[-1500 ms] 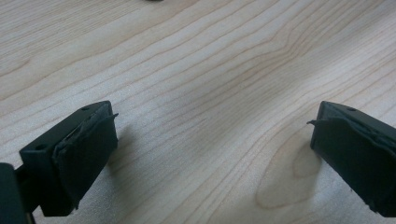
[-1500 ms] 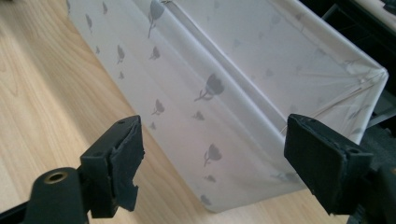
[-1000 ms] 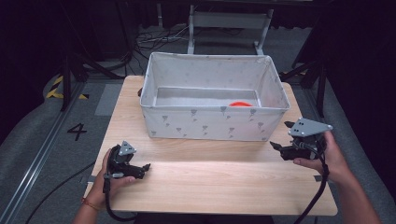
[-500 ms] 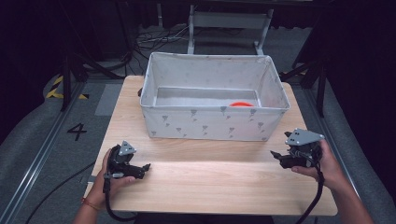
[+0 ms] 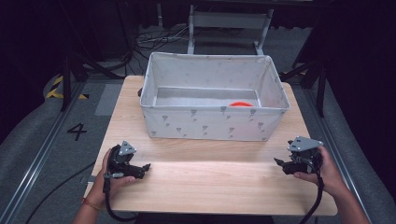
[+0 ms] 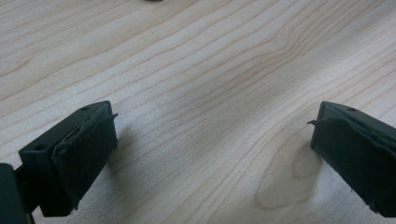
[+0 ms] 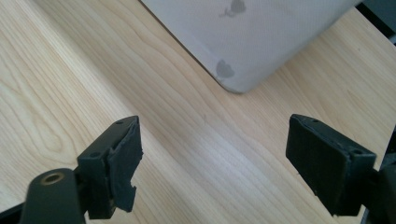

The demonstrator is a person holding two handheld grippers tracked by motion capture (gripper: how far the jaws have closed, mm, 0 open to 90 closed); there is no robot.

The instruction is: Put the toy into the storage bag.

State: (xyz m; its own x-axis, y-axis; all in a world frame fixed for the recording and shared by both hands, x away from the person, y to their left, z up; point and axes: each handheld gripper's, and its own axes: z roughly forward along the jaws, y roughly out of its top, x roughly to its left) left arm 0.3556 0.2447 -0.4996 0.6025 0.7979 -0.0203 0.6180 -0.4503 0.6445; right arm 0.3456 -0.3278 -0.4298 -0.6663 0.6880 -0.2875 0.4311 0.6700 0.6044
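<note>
There is one table [image 5: 210, 186]. One grey box [image 5: 210, 123] sits on it. One orange thing [image 5: 241, 104] is inside. There are two tongs [image 5: 145, 166] [image 5: 278, 163].

A grey fabric bin [image 5: 212, 122] with small dark prints stands open at the table's far middle, an orange object [image 5: 240, 104] inside.

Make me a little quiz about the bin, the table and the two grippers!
1. True or false: the left gripper is open.
2. What colour is the thing inside the bin?
A. blue
B. orange
C. green
3. Fill in: both grippers, the right gripper too, are low over the wooden ____.

Key: 1 true; 2 B; 3 table.
</note>
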